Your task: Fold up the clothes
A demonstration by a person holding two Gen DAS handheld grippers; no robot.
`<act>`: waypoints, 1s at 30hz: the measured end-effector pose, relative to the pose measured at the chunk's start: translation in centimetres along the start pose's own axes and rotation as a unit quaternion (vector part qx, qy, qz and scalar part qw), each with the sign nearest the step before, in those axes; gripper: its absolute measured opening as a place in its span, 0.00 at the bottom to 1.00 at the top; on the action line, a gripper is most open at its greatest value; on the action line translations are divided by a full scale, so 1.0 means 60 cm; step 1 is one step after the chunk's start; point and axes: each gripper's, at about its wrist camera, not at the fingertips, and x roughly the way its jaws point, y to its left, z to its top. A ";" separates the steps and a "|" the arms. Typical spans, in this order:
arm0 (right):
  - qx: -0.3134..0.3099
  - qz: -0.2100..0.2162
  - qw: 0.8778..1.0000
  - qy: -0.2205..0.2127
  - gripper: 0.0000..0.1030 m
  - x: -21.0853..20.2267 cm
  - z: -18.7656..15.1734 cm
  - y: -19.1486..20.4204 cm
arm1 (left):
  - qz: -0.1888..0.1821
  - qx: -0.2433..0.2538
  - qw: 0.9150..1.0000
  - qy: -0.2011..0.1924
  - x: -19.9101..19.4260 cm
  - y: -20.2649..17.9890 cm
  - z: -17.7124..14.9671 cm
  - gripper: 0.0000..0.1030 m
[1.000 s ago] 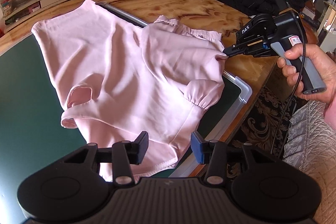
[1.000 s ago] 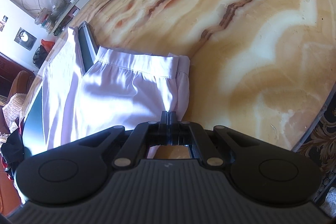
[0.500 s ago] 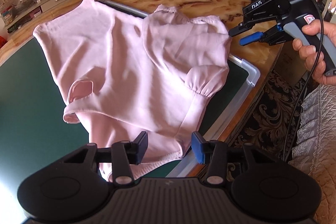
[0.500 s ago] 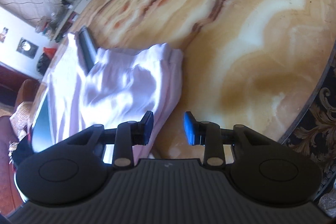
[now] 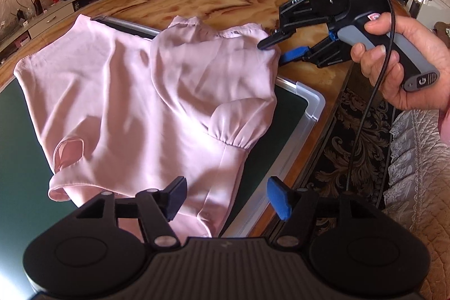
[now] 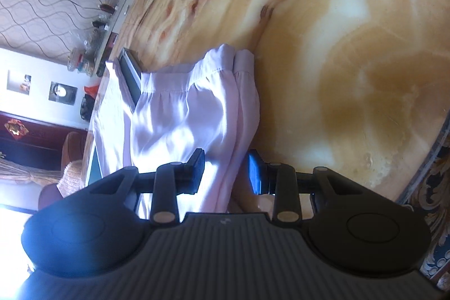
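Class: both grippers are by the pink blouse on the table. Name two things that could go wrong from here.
1. The blouse overhangs the green mat's frame near the table edge; a tug could slide it off.
2. The right gripper has open jaws straddling the folded edge; closing may catch only one layer and undo the fold.

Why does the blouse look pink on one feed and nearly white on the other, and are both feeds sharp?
Left wrist view: even light, pink blouse true in colour, edges bowed by the fisheye. Right wrist view: hard sunlight washes the blouse pale lilac-white with blown highlights, glare flares at the lower left edge, the marble table is slightly soft.
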 end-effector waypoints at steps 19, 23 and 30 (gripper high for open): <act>-0.134 0.068 0.985 -0.084 0.04 -0.050 0.016 0.125 | -0.024 0.021 0.999 -0.011 0.012 -0.006 0.000 0.65; -0.269 0.054 0.960 -0.058 0.04 -0.027 -0.002 0.273 | -0.027 0.023 0.999 -0.012 0.012 -0.005 -0.003 0.65; -0.544 -0.030 0.834 0.091 0.04 0.173 -0.149 0.535 | -0.027 0.034 0.999 -0.011 0.011 -0.007 -0.009 0.65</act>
